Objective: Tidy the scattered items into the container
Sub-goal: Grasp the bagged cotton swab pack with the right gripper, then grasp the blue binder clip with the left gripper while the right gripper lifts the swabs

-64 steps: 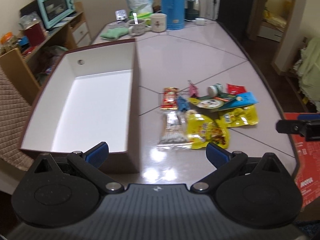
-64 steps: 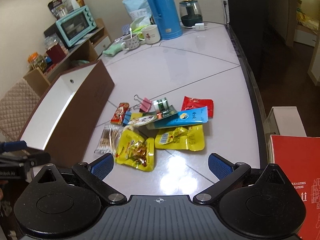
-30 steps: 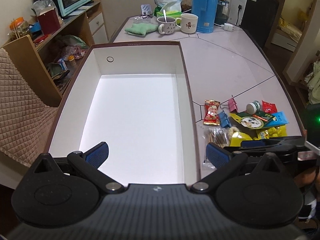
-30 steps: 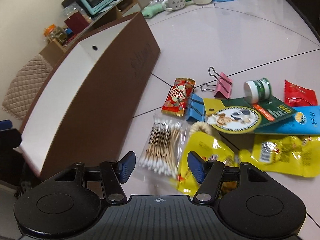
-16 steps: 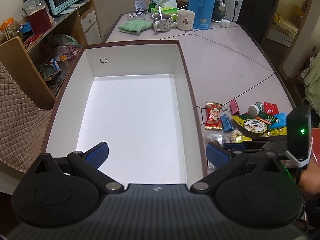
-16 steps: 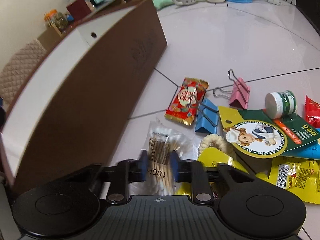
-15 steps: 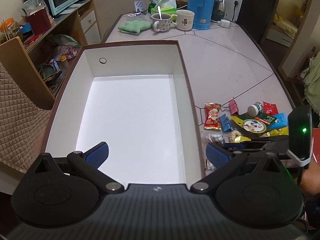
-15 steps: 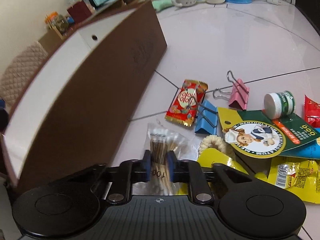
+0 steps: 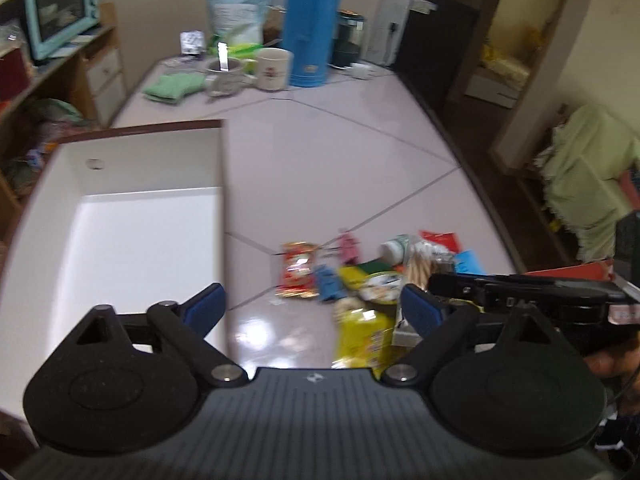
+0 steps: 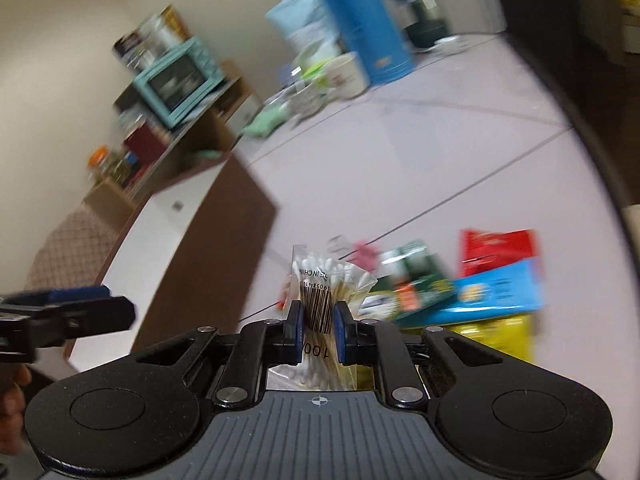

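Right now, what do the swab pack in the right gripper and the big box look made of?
Cotton swab pack: thin clear plastic film, glossy and crinkled, with a printed barcode; the sticks inside look tan, perhaps wood or paper, with white tips. It is clamped in the right gripper.
Box: looks like rigid cardboard, with a matte white inside, brown outside, thin straight walls and a small round hole.

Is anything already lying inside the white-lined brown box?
No: in the left wrist view the white floor of the brown box is bare, and the clear bag of cotton swabs sits between the right gripper's fingers.
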`<state>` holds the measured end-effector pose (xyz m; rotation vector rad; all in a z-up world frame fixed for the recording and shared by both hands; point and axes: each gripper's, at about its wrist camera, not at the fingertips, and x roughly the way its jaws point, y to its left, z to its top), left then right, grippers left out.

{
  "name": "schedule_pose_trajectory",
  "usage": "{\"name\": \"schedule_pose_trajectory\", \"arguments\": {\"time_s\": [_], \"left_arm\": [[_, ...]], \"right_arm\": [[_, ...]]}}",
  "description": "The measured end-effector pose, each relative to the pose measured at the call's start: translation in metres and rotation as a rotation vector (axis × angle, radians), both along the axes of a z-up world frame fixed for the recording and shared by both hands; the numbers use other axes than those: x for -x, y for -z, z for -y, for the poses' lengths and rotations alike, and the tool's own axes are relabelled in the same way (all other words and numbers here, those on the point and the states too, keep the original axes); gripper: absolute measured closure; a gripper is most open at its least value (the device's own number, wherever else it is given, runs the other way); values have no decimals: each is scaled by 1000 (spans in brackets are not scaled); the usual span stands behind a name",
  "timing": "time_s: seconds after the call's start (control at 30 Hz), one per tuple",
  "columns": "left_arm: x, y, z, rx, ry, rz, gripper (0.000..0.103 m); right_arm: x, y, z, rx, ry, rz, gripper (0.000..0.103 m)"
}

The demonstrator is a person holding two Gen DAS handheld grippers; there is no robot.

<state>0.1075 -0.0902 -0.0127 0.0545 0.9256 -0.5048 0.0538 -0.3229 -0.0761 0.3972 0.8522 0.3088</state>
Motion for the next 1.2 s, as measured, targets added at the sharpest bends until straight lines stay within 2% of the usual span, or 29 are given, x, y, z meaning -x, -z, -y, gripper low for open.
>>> {"name": "schedule_pose_trajectory", "arguments": {"time_s": [0.23, 0.4, 0.6, 0.7, 0.8, 0.83, 0.87, 0.9, 0.93, 1.07, 1.2], "left_arm": [[-30, 39, 39, 40, -78, -94, 39], [-53, 66, 50, 24, -161, -145, 64], [-73, 99, 54, 4, -257, -240, 66], [-83, 109, 55, -8, -298, -255, 66], [-93, 117, 56, -7, -321, -261, 74], [-95, 120, 58, -8, -320, -267, 78], [-98, 124, 59, -9, -319, -273, 87], [-98, 127, 58, 4, -320, -283, 91], [-97, 130, 56, 25, -321, -295, 93], [-97, 133, 47, 92, -340, -298, 97], [-93, 120, 41, 137, -328, -273, 102]], "right_arm": [[11, -17, 47, -1, 75, -10, 89], [5, -16, 62, -12, 65, -21, 89], [-8, 0, 76, -19, 36, -77, 88], [-8, 8, 83, -1, 33, -117, 88], [-6, 18, 90, 19, 44, -164, 88], [-4, 21, 92, 19, 51, -176, 85], [-3, 24, 94, 17, 60, -187, 59], [-1, 25, 95, 14, 63, -192, 22], [0, 26, 94, 11, 63, -193, 16], [5, 29, 94, -1, 61, -199, 16], [10, 32, 93, -14, 60, -204, 16]]}}
